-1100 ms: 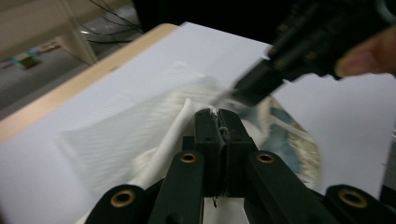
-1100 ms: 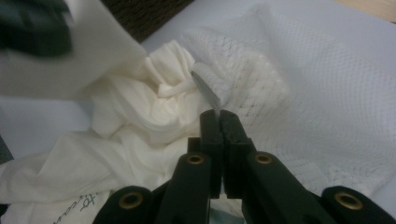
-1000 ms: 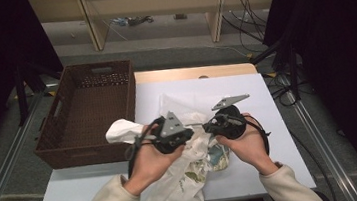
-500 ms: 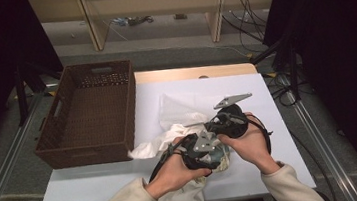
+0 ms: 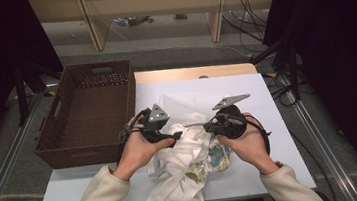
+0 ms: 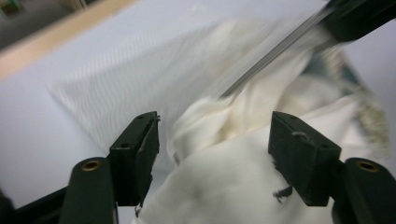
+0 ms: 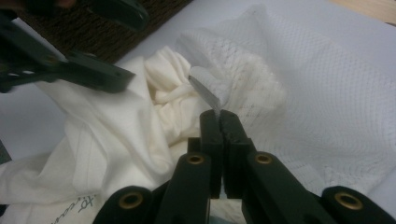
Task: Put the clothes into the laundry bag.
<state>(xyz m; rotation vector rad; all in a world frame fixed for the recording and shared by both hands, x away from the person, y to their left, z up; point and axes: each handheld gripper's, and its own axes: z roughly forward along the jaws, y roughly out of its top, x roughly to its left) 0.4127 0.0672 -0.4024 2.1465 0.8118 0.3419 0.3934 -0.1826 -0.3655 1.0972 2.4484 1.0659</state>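
A crumpled white T-shirt (image 5: 183,165) lies on the white table and hangs over its near edge. Behind it a white mesh bag (image 5: 186,99) is spread flat. My right gripper (image 5: 205,126) is shut on a thin edge of the mesh bag (image 7: 317,93), pulled taut; in the right gripper view the jaws (image 7: 218,116) pinch it. My left gripper (image 5: 178,136) faces it from the left. Its jaws have just been opening and now stand wide (image 6: 212,140) over a fold of the shirt (image 6: 219,186), pads not pressing on it.
A dark brown wicker basket (image 5: 87,115) stands at the table's left edge, close to my left hand. Bare white table (image 5: 283,160) lies to the right of my right hand. Shelf legs and cables are on the floor beyond the far edge.
My left gripper went from shut to open and let go of the shirt fold, which has dropped. The left hand dipped toward the near right, then came back left. The right hand stayed put.
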